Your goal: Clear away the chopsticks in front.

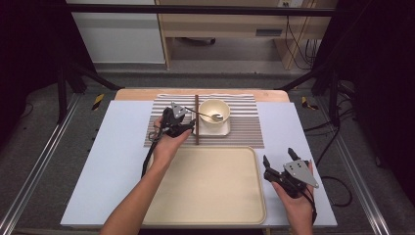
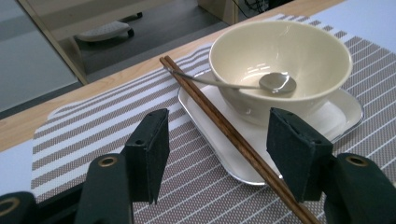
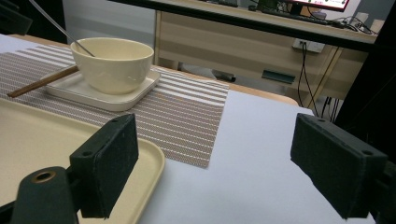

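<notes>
A cream bowl [image 1: 214, 110] [image 2: 280, 56] [image 3: 112, 60] stands on a small white square plate [image 1: 222, 131] [image 2: 345, 114] on a striped placemat [image 1: 244, 127]. A metal spoon [image 1: 215, 117] [image 2: 278, 83] lies inside the bowl, its handle leaning out over the left rim. A pair of brown chopsticks [image 1: 196, 122] [image 2: 219, 123] [image 3: 42, 81] rests along the plate's left edge. My left gripper [image 1: 190, 126] [image 2: 217, 140] hovers open at the chopsticks, which pass between its jaws close to the right one, untouched. My right gripper [image 1: 278, 155] [image 3: 215, 154] is open and empty, right of the big tray.
A large cream tray [image 1: 210, 186] [image 3: 28, 135] lies empty on the near half of the white board [image 1: 112, 156]. Black frame posts stand at both sides of the table. Beyond the table's far wooden edge stands a desk with hanging cables.
</notes>
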Tool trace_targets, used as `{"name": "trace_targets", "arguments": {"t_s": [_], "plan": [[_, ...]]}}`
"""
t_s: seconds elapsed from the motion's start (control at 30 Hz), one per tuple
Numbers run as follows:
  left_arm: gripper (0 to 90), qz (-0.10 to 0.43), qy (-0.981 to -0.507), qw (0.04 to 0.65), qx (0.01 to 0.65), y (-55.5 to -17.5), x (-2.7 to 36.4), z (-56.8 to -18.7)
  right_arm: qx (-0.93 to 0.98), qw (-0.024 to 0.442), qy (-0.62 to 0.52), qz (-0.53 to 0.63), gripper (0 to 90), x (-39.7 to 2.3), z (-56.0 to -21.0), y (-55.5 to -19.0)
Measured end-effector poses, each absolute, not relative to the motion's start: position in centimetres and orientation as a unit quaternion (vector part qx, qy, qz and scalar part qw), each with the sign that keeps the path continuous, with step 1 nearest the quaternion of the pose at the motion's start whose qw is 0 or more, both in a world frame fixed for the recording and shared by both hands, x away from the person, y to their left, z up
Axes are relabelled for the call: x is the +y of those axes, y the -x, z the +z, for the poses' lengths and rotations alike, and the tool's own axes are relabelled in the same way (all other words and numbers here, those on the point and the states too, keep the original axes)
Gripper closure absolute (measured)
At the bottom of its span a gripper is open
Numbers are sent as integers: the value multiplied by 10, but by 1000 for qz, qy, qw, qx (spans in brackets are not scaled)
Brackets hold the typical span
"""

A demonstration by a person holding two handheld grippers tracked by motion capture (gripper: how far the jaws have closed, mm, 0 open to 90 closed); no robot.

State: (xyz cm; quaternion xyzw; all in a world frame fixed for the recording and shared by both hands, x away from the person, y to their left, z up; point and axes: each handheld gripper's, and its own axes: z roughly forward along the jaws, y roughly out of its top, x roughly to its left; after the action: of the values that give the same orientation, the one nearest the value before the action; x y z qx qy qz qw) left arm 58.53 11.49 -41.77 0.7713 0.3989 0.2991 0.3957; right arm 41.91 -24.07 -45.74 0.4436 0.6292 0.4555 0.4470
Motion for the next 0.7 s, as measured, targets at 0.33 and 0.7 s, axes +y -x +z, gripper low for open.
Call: {"name": "trace_targets", "arguments": {"t_s": [0.33, 0.7], "plan": [[475, 310, -767, 374, 420, -590, 116, -425, 632, 444, -443, 455, 154, -241, -457, -419], [596, 280, -761, 383, 443, -596, 102, -436, 630, 443, -445, 457, 144, -242, -457, -420]]}}
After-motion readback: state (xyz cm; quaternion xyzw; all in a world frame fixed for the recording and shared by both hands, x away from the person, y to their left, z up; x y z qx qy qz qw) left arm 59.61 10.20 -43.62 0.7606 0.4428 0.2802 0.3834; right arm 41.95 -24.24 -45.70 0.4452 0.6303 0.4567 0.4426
